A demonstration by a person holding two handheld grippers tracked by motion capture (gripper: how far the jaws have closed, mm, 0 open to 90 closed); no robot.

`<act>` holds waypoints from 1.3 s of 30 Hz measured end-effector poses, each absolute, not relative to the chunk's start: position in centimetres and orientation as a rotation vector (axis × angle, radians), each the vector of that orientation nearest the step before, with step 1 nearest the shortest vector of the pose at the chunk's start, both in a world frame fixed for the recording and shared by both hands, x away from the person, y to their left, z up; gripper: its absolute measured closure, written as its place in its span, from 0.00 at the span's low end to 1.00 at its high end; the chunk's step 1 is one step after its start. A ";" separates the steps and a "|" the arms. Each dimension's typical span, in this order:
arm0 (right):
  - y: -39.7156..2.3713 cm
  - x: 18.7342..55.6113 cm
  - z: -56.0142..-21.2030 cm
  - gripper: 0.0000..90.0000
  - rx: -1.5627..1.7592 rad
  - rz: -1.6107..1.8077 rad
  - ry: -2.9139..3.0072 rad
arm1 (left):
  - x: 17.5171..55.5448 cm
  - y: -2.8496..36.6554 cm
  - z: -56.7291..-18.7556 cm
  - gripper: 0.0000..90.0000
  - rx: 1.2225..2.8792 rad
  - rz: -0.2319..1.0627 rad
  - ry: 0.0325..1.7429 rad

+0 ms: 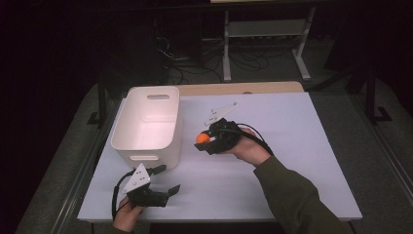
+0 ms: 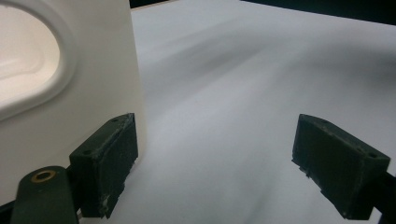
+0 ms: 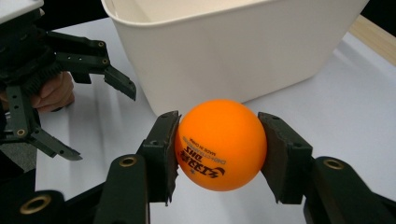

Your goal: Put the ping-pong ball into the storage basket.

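An orange ping-pong ball with black print sits clamped between the two black jaws of my right gripper. From above, the ball hangs just right of the white bin, a little over the table. My right gripper is shut on it. My left gripper lies near the table's front left edge, jaws wide apart and empty, beside the bin's near end. In the left gripper view its fingers flank bare table, with the bin wall at the left. The right gripper view also catches the left gripper, open.
The white table has free room across its right half and front. A wooden strip runs along its far edge. Beyond it stand a metal frame and cables on a dark floor. The bin's inside looks empty.
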State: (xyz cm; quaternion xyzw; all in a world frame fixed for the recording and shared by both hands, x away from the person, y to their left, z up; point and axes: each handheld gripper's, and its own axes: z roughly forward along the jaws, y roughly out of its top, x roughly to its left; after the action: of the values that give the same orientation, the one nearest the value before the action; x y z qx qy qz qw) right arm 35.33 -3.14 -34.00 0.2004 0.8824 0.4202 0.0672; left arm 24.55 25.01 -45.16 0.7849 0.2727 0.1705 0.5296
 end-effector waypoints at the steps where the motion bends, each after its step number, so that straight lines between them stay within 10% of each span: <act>1: -3.1 35.4 -33.9 0.55 0.598 1.270 2.656 | 24.6 25.0 -45.2 0.16 1.875 0.408 0.651; 39: 0.4 36.7 -29.5 0.55 0.533 1.331 2.623 | 24.5 25.0 -45.2 0.16 1.874 0.410 0.648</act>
State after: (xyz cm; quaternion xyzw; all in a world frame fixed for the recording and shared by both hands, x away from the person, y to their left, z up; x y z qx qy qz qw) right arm 36.75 0.37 -29.48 0.1777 0.8749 0.4440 0.0761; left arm 24.54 25.03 -45.15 0.7848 0.2713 0.1719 0.5300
